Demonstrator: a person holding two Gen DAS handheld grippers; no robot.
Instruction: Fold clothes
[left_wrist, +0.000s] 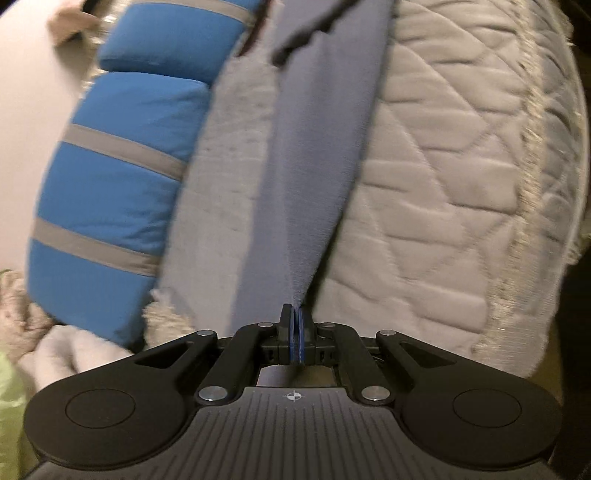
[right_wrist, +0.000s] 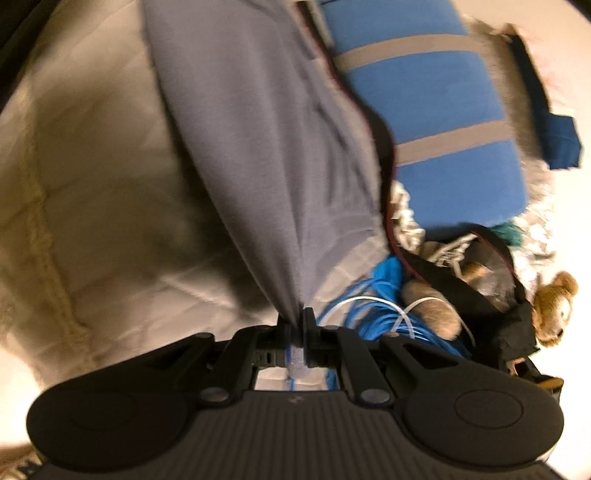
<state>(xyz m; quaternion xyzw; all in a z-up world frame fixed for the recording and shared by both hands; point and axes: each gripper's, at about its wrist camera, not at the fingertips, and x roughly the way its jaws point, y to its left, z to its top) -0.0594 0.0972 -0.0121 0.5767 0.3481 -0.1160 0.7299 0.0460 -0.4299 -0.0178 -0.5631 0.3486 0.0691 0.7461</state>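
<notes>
Both your left gripper (left_wrist: 295, 314) and right gripper (right_wrist: 297, 319) pinch the grey garment (left_wrist: 310, 147), whose long axis runs away toward twelve o'clock over the quilt (left_wrist: 461, 166).

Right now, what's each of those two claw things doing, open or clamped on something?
Left gripper: closed, pinching the grey-blue garment.
Right gripper: closed, pinching an edge of the same grey-blue garment.
</notes>
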